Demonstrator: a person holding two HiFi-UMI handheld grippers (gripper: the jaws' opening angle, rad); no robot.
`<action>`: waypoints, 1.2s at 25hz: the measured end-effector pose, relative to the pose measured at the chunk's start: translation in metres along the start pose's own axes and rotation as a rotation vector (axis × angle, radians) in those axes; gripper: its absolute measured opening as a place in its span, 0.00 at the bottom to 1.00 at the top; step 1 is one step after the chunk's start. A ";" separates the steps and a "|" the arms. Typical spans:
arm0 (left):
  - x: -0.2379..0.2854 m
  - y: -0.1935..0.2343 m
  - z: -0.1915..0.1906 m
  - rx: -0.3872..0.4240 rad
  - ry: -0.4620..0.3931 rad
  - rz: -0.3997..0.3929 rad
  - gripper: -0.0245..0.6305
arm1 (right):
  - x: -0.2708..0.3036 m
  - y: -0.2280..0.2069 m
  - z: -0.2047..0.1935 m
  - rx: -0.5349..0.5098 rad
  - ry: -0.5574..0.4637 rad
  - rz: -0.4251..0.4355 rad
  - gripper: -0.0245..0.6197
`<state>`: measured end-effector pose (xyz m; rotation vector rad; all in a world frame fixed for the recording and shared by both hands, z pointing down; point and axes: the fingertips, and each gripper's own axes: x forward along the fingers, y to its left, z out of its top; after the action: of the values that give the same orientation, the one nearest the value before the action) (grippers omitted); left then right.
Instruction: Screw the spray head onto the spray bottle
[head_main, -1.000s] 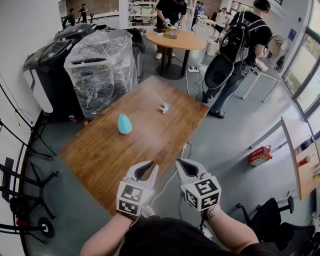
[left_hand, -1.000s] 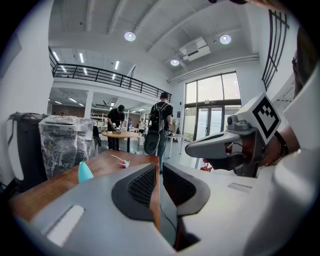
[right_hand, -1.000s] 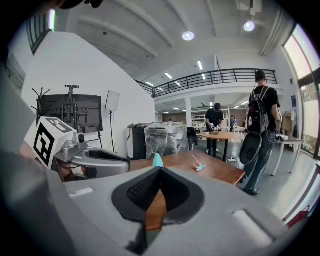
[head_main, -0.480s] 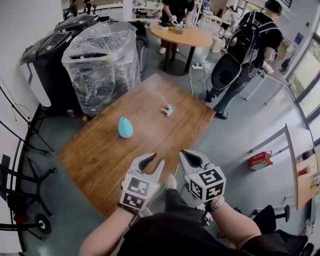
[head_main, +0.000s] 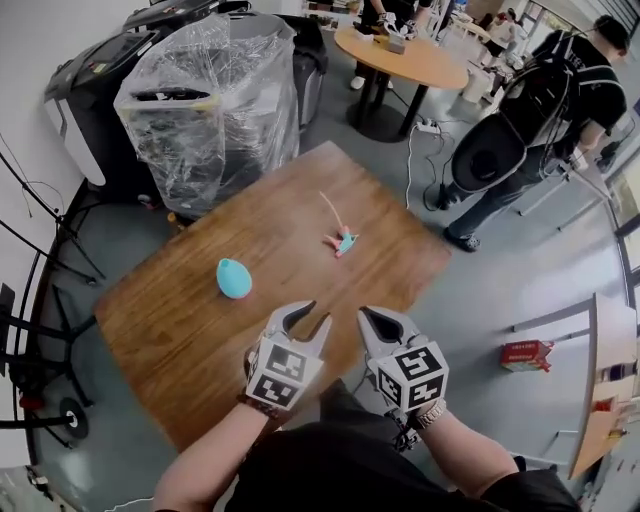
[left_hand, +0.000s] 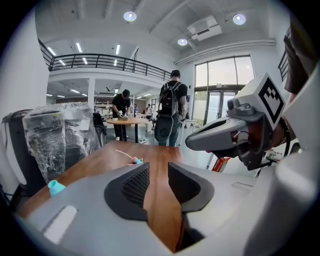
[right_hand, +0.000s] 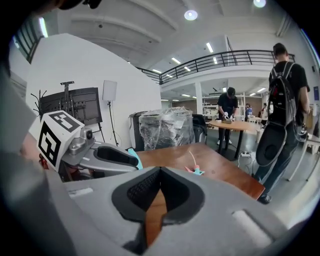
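Bright ceiling lights, window daylight, fisheye edges, slight blur

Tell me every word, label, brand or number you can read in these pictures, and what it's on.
No text here can be read.
Left marker cube and right marker cube: black-and-white square patterns, no letters or numbers.
Red box: there is print on it, but it is too small to read.
Teal spray bottle and spray head: no label visible.
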<state>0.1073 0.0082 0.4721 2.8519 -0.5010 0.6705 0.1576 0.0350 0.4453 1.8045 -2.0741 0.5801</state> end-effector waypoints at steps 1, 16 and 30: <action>0.016 0.005 -0.001 -0.010 0.020 0.011 0.23 | 0.008 -0.011 -0.001 -0.003 0.016 0.019 0.03; 0.194 0.067 -0.039 -0.040 0.259 0.099 0.26 | 0.076 -0.119 -0.011 -0.046 0.135 0.187 0.03; 0.244 0.086 -0.084 -0.074 0.393 0.092 0.22 | 0.092 -0.147 -0.022 -0.042 0.180 0.220 0.03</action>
<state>0.2478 -0.1211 0.6657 2.5455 -0.5768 1.1684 0.2899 -0.0496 0.5226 1.4532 -2.1562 0.7224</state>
